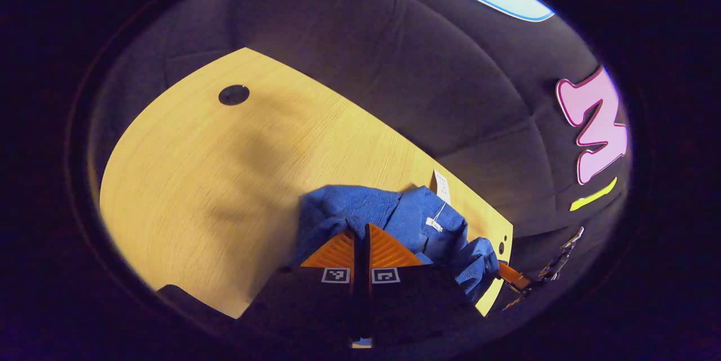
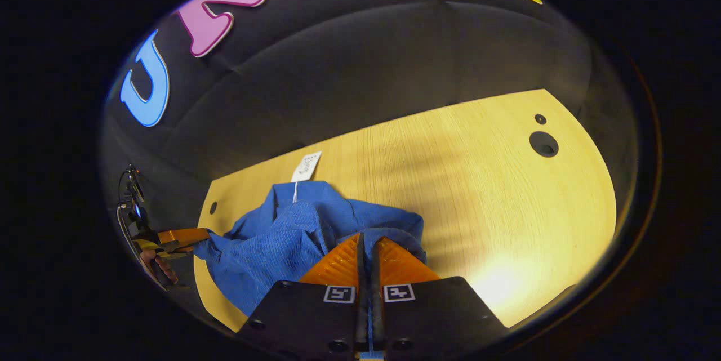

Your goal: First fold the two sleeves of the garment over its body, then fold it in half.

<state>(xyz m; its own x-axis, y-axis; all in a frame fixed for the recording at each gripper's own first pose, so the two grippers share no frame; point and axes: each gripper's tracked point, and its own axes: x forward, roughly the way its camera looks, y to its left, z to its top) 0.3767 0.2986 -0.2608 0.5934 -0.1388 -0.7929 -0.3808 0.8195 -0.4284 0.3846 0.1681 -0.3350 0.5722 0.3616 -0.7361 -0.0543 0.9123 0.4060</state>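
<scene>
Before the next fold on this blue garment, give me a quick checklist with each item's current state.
1. Left claw pinching the blue garment: ok, fingers closed with cloth between them.
2. Right claw pinching the garment: ok, closed on cloth.
3. Garment flat enough to fold: not ok, bunched and lifted.
4. Sleeves folded over the body: cannot tell.
5. Paper tag out of the way: ok, lying on the table beyond the collar.
6. Bare table beside the garment: ok.
</scene>
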